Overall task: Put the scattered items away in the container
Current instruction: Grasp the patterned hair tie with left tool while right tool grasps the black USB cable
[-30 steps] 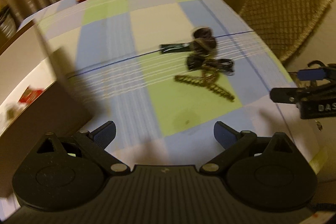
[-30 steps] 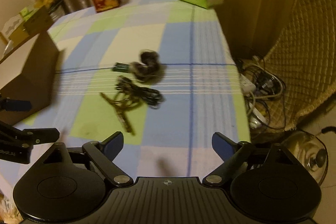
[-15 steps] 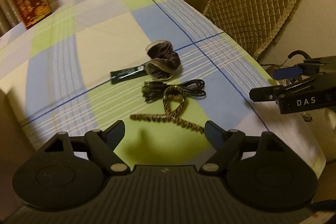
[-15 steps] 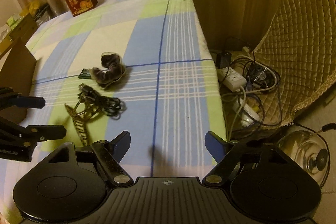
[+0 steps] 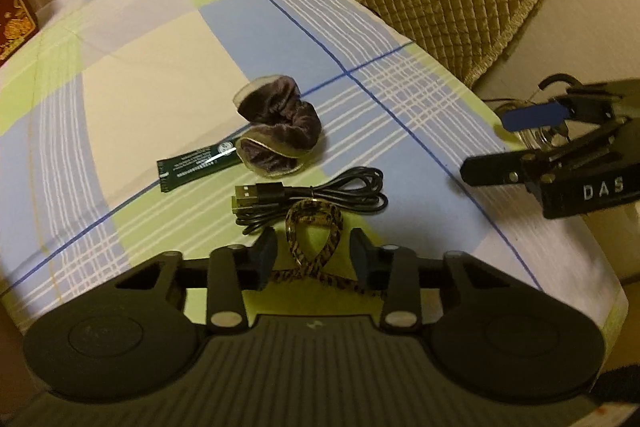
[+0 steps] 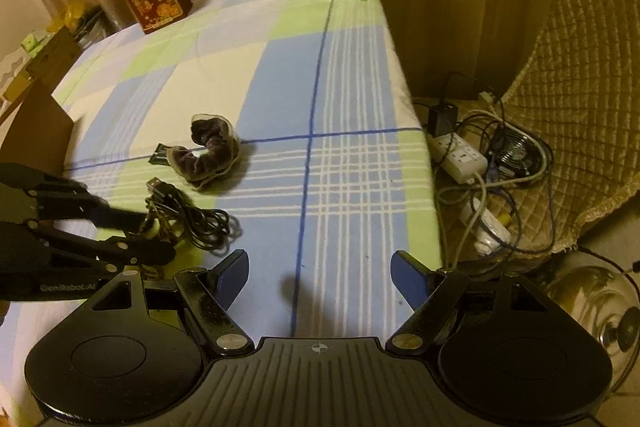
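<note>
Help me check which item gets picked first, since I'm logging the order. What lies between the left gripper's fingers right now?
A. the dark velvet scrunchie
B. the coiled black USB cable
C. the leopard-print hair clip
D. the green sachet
C: in the left wrist view the leopard-print hair clip sits between the fingers of the left gripper, whose jaws have just been closing, while the scrunchie, USB cable and sachet lie farther off.
</note>
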Demonstrator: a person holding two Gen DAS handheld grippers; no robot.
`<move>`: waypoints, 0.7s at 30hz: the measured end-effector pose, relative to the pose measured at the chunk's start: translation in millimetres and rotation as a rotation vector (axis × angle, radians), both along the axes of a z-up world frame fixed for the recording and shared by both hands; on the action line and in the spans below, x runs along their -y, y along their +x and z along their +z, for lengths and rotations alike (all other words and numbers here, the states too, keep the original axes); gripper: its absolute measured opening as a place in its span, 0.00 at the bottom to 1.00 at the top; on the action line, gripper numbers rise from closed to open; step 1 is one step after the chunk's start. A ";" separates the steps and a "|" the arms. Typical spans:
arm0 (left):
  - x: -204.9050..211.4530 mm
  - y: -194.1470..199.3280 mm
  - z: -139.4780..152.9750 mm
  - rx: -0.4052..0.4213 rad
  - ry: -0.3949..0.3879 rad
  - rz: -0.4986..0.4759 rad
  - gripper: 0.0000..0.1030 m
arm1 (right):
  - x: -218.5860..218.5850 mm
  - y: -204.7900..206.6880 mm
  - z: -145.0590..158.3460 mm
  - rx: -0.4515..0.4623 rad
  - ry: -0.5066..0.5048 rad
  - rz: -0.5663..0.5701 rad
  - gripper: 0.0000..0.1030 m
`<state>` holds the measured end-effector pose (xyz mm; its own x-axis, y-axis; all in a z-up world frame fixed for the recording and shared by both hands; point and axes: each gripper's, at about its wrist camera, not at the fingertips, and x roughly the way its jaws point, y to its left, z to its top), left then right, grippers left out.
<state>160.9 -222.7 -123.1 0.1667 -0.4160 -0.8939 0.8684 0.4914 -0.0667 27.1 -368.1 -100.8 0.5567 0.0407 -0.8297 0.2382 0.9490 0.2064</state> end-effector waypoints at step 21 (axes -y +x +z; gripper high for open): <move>-87.7 15.2 6.3 0.008 0.116 0.254 0.20 | -73.9 79.5 -27.1 0.023 -0.026 0.396 0.57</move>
